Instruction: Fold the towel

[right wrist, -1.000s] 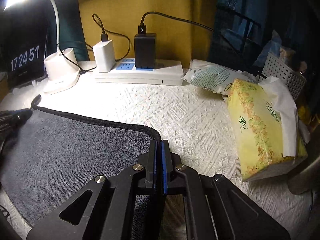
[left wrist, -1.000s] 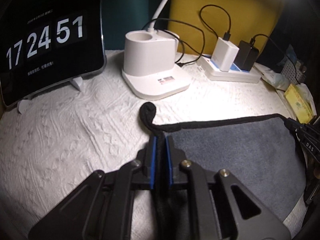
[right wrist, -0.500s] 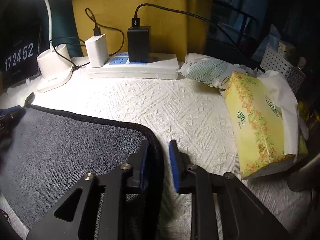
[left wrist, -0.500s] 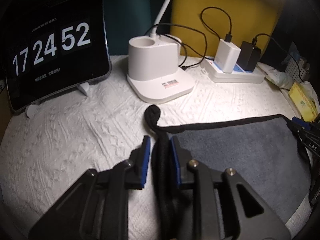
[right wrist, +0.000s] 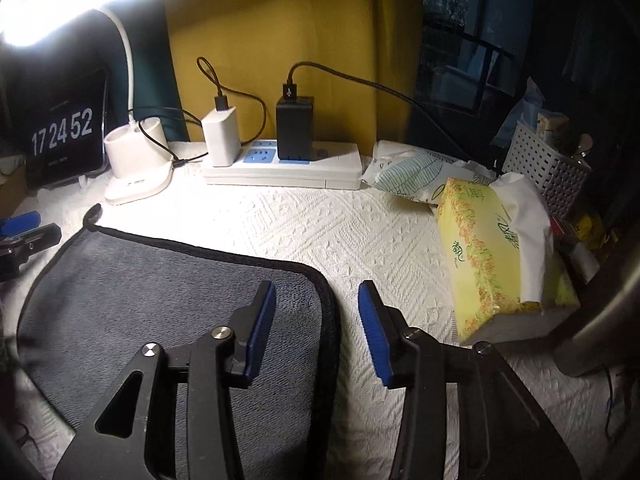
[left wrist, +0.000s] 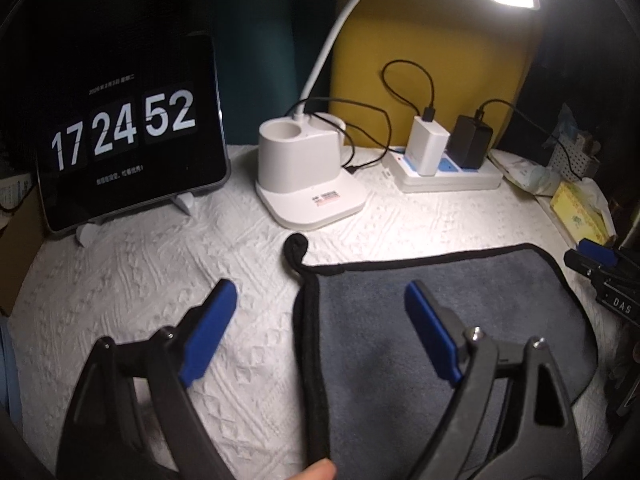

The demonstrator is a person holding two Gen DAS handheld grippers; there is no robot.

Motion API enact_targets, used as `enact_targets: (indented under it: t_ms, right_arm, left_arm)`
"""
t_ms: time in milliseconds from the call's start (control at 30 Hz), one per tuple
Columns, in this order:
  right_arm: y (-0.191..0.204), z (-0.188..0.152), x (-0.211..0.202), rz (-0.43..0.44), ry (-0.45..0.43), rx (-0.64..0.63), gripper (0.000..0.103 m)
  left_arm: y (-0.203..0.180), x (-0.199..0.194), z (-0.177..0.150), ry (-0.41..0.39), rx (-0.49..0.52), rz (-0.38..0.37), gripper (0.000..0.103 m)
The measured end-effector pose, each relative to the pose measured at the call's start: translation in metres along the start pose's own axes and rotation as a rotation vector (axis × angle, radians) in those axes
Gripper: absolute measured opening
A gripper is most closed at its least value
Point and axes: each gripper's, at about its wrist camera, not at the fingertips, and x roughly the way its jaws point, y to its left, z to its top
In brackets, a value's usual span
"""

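A grey towel (left wrist: 440, 312) with black piping lies flat on the white textured table cover; it also shows in the right wrist view (right wrist: 160, 288). Its black hanging loop (left wrist: 294, 250) sticks out at the far left corner. My left gripper (left wrist: 320, 300) is open wide, straddling the towel's left edge and raised off it. My right gripper (right wrist: 316, 312) is open, straddling the towel's right edge near the far right corner. Neither holds anything. The right gripper's tip (left wrist: 592, 252) shows at the right in the left wrist view.
A tablet clock (left wrist: 128, 132) stands back left. A white lamp base (left wrist: 304, 176) and a power strip with chargers (right wrist: 280, 160) sit behind the towel. A yellow tissue pack (right wrist: 492, 256), a wipes pack (right wrist: 416, 172) and a white basket (right wrist: 548, 164) are on the right.
Both grippers were shut on the towel's far edge corners; they have opened, let the towel go flat on the table, and lifted back a little.
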Motion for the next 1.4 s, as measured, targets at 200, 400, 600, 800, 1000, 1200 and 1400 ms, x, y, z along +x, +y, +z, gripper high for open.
enact_targets:
  t_ms: [200, 400, 600, 800, 1000, 1200, 1400]
  right_arm:
    - [0.005, -0.002, -0.023, 0.003, -0.022, 0.002, 0.05]
    - [0.009, -0.007, -0.043, 0.004, -0.039, 0.005, 0.05]
    - [0.014, -0.014, -0.062, 0.004, -0.053, 0.007, 0.05]
    - [0.018, -0.019, -0.084, -0.001, -0.074, 0.006, 0.05]
    - [0.019, -0.025, -0.103, -0.007, -0.089, 0.015, 0.05]
    - [0.022, -0.033, -0.118, -0.01, -0.097, 0.016, 0.05]
    - [0.024, -0.037, -0.132, -0.013, -0.106, 0.017, 0.05]
  left_arm:
    - [-0.004, -0.024, -0.003, -0.03, -0.003, -0.013, 0.088]
    - [-0.008, -0.045, -0.006, -0.056, 0.005, -0.026, 0.088]
    - [-0.012, -0.069, -0.011, -0.095, 0.015, -0.047, 0.089]
    - [-0.017, -0.09, -0.018, -0.122, 0.03, -0.069, 0.089]
    - [-0.019, -0.109, -0.026, -0.138, 0.021, -0.095, 0.089]
    - [-0.021, -0.12, -0.034, -0.141, 0.007, -0.098, 0.089]
    - [-0.025, -0.134, -0.04, -0.162, 0.013, -0.095, 0.089]
